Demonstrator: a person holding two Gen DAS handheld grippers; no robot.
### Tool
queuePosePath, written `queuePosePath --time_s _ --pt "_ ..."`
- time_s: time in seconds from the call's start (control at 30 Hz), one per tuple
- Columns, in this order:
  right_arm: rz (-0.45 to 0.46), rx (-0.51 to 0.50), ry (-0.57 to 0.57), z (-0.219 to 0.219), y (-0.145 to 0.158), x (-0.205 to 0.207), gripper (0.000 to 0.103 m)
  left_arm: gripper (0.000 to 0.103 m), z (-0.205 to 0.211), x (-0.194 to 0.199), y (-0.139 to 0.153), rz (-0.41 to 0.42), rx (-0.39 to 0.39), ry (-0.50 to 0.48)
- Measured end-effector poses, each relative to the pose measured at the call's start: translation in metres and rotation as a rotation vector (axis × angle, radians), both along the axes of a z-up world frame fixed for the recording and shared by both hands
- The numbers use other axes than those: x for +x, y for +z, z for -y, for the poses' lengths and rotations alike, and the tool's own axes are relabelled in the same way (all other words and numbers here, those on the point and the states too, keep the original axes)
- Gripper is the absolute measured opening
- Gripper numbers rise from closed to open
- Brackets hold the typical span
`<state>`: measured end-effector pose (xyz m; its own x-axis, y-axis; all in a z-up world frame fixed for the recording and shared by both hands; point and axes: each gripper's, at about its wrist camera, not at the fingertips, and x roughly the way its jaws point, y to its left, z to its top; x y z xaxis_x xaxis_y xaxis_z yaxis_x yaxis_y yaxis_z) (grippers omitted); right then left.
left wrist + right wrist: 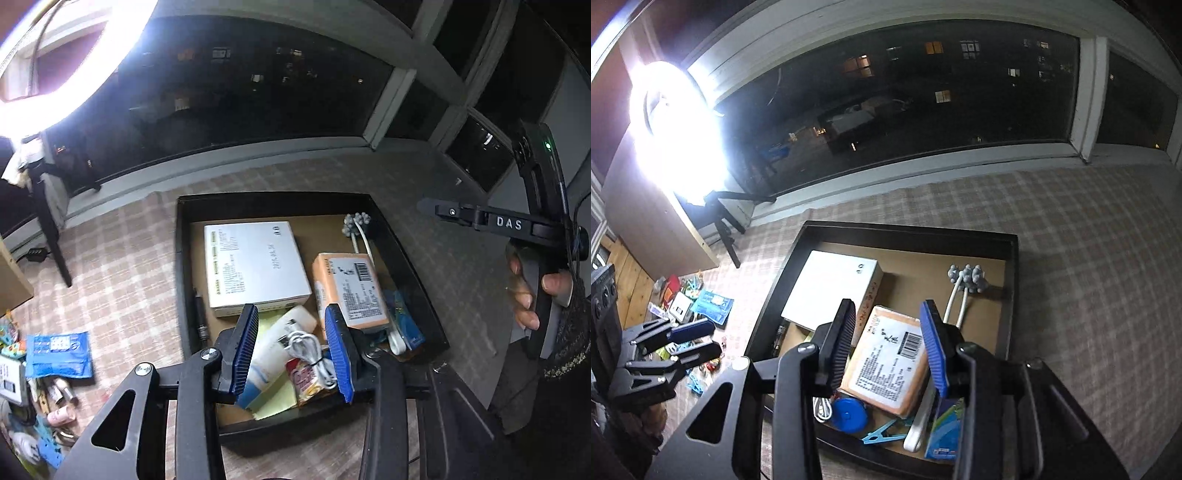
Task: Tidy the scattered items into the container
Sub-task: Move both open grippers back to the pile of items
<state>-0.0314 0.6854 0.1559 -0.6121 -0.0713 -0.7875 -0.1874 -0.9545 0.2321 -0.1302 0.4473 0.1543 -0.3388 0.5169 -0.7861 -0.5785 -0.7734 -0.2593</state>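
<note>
Inside your shallow black tray (400,236) sit boxes and a cable already; your left gripper (291,347) and right gripper (892,345) hover released, while scattered packets (57,354) wait on the checked cloth.

Brown floor showing bare along tray (1011,295) far wall; white box (831,291), orange pack (886,365) crowding the rest.
</note>
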Motion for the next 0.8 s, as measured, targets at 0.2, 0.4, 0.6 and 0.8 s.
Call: queuePosePath --time_s 0.2,0.4,0.6,0.8 --pt "-0.011 0.02 0.069 0.034 0.001 -0.002 0.053 0.036 0.04 0.004 0.006 -0.009 0.0 0.081" --pt "-0.03 0.007 0.178 0.085 0.001 -0.006 0.053 0.036 0.109 0.012 0.002 -0.01 -0.028 0.198" --pt "-0.009 -0.01 0.324 0.157 -0.008 -0.019 0.053 0.036 0.206 0.026 -0.01 0.017 -0.065 0.357" --pt "0.027 -0.028 0.487 0.247 -0.022 -0.027 0.053 0.037 0.32 0.053 -0.029 0.052 -0.099 0.534"
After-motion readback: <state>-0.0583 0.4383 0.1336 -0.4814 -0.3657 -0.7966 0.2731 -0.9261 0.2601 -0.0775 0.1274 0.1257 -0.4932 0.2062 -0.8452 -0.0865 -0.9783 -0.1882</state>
